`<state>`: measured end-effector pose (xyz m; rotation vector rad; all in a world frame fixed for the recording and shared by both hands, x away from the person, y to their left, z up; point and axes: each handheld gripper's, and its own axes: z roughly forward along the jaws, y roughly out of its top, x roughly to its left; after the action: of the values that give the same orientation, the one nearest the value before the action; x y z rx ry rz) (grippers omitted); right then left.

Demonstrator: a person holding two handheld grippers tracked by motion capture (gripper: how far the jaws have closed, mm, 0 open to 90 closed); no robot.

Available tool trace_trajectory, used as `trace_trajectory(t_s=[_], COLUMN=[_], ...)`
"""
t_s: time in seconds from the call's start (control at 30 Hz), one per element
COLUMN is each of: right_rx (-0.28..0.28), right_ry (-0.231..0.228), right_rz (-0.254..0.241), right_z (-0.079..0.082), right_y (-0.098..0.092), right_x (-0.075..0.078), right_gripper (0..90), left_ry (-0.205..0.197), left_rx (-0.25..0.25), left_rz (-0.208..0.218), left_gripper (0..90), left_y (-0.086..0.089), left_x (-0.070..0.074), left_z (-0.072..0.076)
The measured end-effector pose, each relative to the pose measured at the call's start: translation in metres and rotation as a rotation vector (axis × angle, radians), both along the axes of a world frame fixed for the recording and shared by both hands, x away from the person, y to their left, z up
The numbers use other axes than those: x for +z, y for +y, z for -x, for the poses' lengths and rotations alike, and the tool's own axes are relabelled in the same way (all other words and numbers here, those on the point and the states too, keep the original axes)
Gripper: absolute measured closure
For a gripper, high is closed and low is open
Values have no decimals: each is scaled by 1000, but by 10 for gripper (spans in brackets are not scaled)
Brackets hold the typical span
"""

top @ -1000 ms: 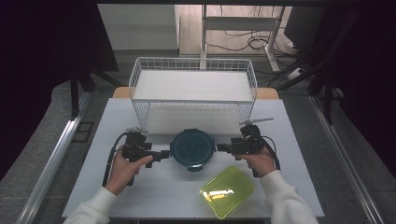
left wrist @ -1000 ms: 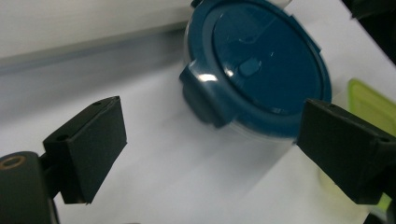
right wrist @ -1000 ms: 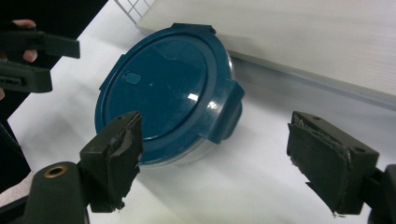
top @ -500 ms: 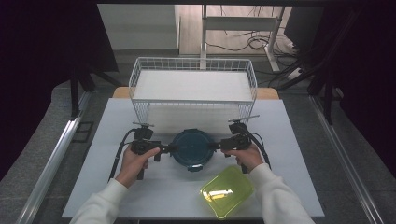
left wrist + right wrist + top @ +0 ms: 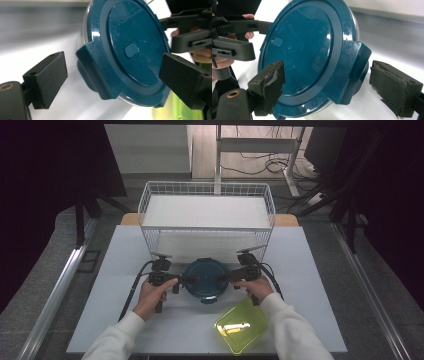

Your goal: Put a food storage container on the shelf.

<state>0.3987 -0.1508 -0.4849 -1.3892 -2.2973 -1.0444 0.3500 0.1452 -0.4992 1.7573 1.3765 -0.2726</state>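
Note:
A round container with a dark blue lid (image 5: 205, 279) rests mid-table. My left gripper (image 5: 184, 280) reaches it from the left and my right gripper (image 5: 226, 276) from the right, both held level. In the left gripper view the lid (image 5: 130, 50) looms close and its side clasp (image 5: 95, 72) sits between the open jaws of the left gripper (image 5: 115, 77), pads apart from it. In the right gripper view the opposite clasp (image 5: 354, 72) lies between the jaws of the right gripper (image 5: 332, 85), which have just been opening; the right pad (image 5: 394, 87) stands off it.
A yellow-green lidded box (image 5: 241, 325) lies near the front edge, just under the right forearm. A white wire basket (image 5: 207, 184) stands at the back of the white table (image 5: 125, 270). Cables trail from both grippers toward the person.
Both hands have come inward and lower, bringing each gripper up to its side of the blue-lidded container. The container has not moved.

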Motion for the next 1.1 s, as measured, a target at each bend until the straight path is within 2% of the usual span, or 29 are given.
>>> trace_trajectory(t_s=[0.1, 0.33, 0.6, 0.73, 0.77, 0.9, 1.1], right_rx=[-8, 5, -7, -18, -29, -50, -74], right_ry=[-10, 28, 71, 102, 126, 159, 175], right_rz=[-2, -8, -18, -21, -32, -53, -69], right_z=[-1, -4, -7, -9, -11, -12, -9], right_y=[1, 5, 6, 5, 3, -1, -4], right_x=[-1, -5, -9, -9, -10, -11, -7], right_gripper=[137, 139, 161, 210, 233, 270, 318], left_ry=[14, 32, 68, 67, 71, 86, 92], left_rx=[2, -13, -23, -15, -15, -1, 9], left_rz=[9, 2, 33, 38, 40, 50, 57], left_gripper=[96, 125, 212, 230, 233, 250, 284], left_y=[1, -3, -6, -6, -5, -5, -4], left_x=[-3, -9, -12, -13, -13, -12, -9], left_z=[-2, -2, -4, -4, -5, -5, -2])
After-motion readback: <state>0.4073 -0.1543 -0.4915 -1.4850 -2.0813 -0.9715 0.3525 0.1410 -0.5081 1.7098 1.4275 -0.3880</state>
